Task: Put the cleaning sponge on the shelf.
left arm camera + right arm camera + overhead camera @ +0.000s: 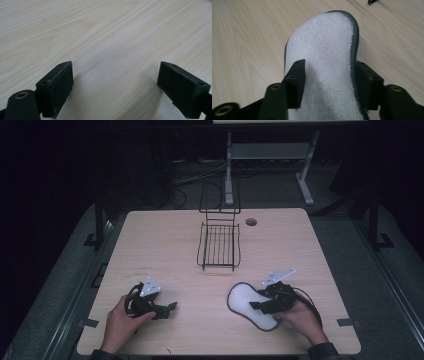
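Right gripper (328, 82): jaws about half closed around a white terry pad with a dark grey stitched rim (324, 55). Far jaw sits outside the rim, against the stitching; near jaw lies on top of the white pile. Firm pinch or mere touch: cannot tell. Pad is oval and runs straight ahead from between the jaws, its rounded end pointing away from the tool.

In the high view the right gripper (256, 306) lies low on the table (165, 240), held in the right hand (302, 316), jaws pointing toward the left gripper, with the white pad (245, 301) under and ahead of the tips.

Left gripper (115, 82): jaws wide apart, bare wood between them. In the high view the left gripper (170, 308) rests in the left hand (120, 322), tips aimed at the pad but well apart from it.

Beyond both tools, toward the table's far side, stands a black wire rack (219, 245), well apart from the pad and from either gripper.
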Demonstrator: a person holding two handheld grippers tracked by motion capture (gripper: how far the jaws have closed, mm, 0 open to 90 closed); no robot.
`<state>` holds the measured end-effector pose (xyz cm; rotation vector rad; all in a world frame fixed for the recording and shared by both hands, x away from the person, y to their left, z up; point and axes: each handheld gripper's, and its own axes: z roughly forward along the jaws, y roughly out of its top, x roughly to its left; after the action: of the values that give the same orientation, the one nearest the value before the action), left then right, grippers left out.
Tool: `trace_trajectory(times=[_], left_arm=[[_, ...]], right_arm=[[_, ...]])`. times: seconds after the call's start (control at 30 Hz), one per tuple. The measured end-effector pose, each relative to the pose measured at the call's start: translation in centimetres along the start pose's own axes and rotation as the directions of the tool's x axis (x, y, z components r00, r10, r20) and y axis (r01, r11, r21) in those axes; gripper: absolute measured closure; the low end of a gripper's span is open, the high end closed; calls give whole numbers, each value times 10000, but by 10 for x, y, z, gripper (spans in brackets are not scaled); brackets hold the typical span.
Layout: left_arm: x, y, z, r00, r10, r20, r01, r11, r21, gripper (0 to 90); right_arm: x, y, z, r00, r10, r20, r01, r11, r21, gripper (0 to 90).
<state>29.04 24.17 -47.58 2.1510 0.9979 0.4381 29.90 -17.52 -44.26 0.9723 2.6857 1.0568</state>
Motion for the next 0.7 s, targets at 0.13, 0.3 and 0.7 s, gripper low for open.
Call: trace_trajectory(times=[0.13,0.3,0.7], left_arm=[[0,0,0,10000,-2,-3,2,10000,4,126],[0,0,0,10000,30,0,-30,10000,30,126],[0,0,0,10000,-19,-1,19,10000,-6,126]], right_arm=[[-1,1,-4,10000,46,-67,-47,9998,-171,531],[-3,1,-8,9996,119,-250,-128,9992,-366,587],[-4,5,-19,9971,176,-744,-239,9961,-850,704]])
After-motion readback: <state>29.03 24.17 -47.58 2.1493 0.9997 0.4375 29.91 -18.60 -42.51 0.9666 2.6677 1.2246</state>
